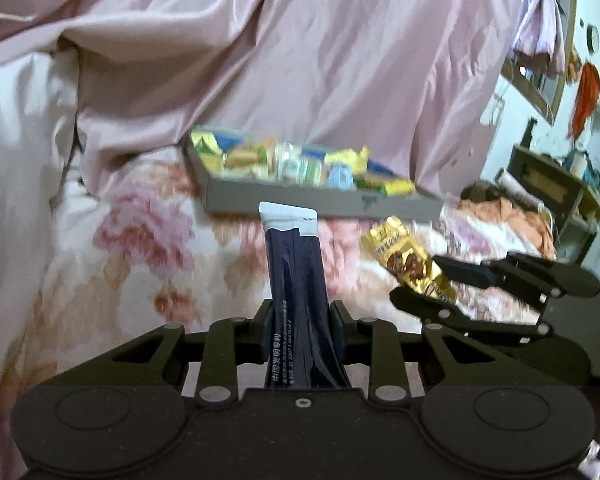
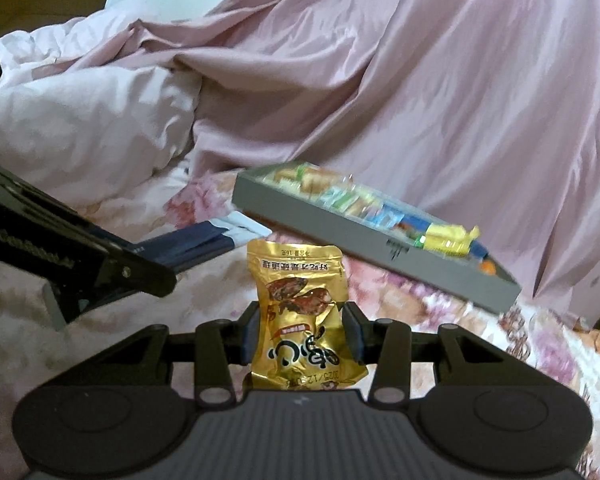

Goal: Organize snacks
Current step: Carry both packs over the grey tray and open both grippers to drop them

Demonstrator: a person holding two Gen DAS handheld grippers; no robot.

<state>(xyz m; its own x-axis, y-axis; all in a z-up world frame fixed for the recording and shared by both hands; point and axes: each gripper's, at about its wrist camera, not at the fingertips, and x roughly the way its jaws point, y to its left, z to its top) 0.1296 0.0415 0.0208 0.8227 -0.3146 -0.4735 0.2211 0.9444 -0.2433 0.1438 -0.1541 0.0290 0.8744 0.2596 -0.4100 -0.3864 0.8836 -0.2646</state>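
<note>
Both grippers loaded, both off the bedspread, both pointing at the tray.

Left gripper (image 1: 300, 320): jaws pinched as tight as they go on the dark navy stick sachet (image 1: 296, 276). Sachet's long axis runs straight out along the fingers, white sealed end leading toward 12 o'clock.

Right gripper (image 2: 300, 328): jaws nearly closed, clamped on the gold foil snack pouch (image 2: 300, 300) about mid-body. Pouch stands upright between the pads, print upside down to the camera, crimped edge toward 12.

Key relation: grey shallow tray (image 1: 284, 200) sits ahead of both tools on the floral bedspread (image 1: 148, 240).
- From the left wrist: tray at 12 o'clock, its long axis roughly crosswise, near wall just beyond the sachet's white tip.
- From the right wrist: tray at about 1 o'clock, long axis running from 12 toward 3, dropping to the right.
- Left looks slightly nearer and squarer to the tray; I'd judge it drops first.
- Right gripper sits at 3 o'clock in the left view, so clearance between the two tools matters on approach.

Counts:
- 2 grippers, 1 item each.
- 1 tray, already holding a mixed pile of wrapped snacks; too blurred to count.
- No other loose snacks visible on the bedspread.
- Pink satin duvet (image 2: 380, 80) heaped behind the tray.
</note>
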